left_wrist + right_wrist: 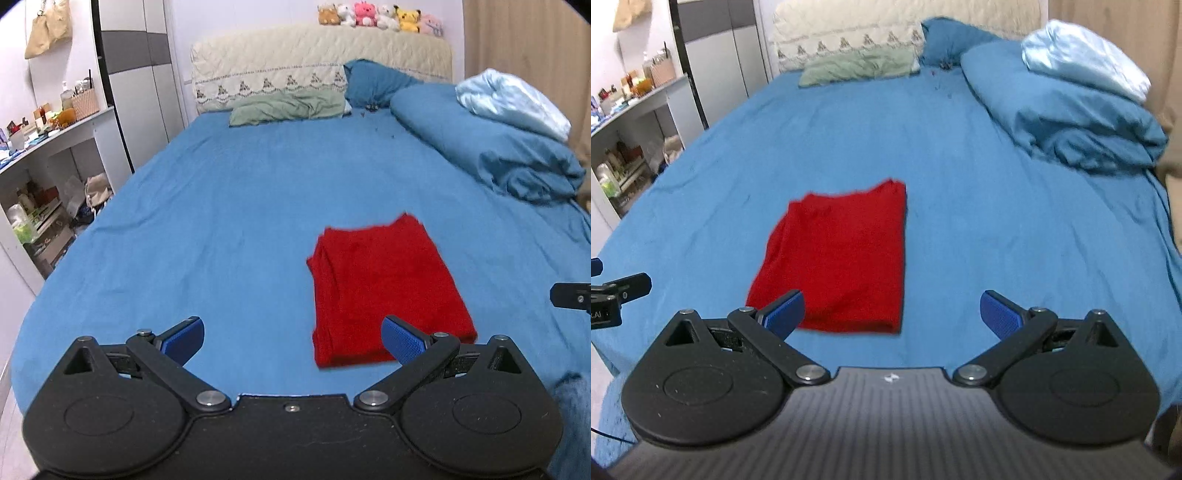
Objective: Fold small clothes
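A red garment (384, 288) lies folded into a rectangle on the blue bed sheet (221, 221). It also shows in the right wrist view (842, 258). My left gripper (293, 338) is open and empty, held above the sheet just in front and left of the garment's near edge. My right gripper (892, 314) is open and empty, above the sheet at the garment's near right corner. The left gripper's tip (620, 291) shows at the left edge of the right wrist view. The right gripper's tip (572, 295) shows at the right edge of the left wrist view.
A rolled blue duvet (487, 147) with a pale blue blanket (513, 99) lies along the bed's right side. A green pillow (288, 107) and a blue pillow (373, 81) sit by the headboard (314, 55). Cluttered shelves (48, 177) stand left of the bed.
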